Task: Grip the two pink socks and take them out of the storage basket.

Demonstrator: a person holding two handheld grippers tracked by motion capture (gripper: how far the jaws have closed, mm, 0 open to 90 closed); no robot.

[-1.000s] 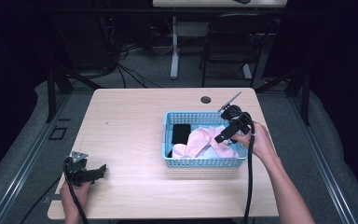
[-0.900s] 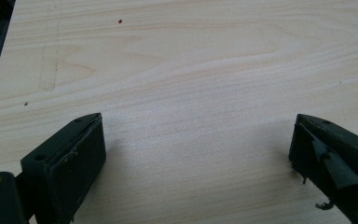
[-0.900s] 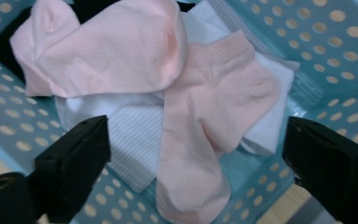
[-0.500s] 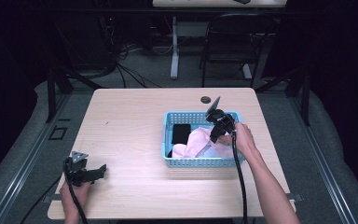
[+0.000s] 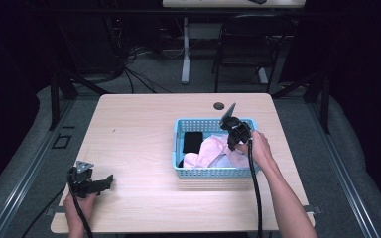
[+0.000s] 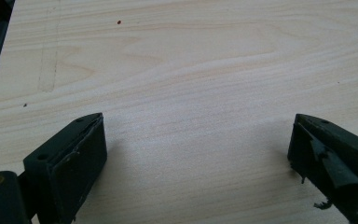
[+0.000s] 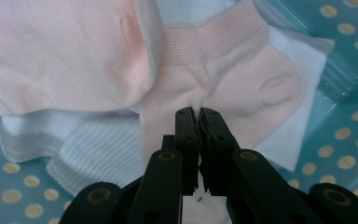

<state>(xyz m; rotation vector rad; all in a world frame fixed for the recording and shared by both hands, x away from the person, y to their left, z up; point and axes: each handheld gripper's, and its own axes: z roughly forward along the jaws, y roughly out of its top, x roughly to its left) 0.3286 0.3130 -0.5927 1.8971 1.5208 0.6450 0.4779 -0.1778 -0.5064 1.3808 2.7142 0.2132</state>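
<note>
A light-blue basket [image 5: 213,172] on the wooden table [image 5: 139,124] holds pink and white socks and a black item [image 5: 193,141]. My right gripper [image 5: 231,144] reaches down into the basket from its right side. In the right gripper view its jaws have just been closing, and the right gripper [image 7: 198,112] is now shut, pinching a puckered fold of a pink sock [image 7: 242,88]. A second pink sock [image 7: 60,51] and a white ribbed sock [image 7: 98,149] lie beside it. My left gripper [image 5: 106,180] rests at the table's front left; the left gripper [image 6: 198,135] is open over bare wood.
A round cable hole [image 5: 219,105] sits near the table's far edge, behind the basket. A dark chair [image 5: 248,44] and a desk leg [image 5: 185,49] stand on the floor beyond. The right gripper's cable [image 5: 254,188] trails along the forearm.
The right gripper has moved left and down from the basket's right rim onto the pink socks inside. The left gripper has stayed in place.
</note>
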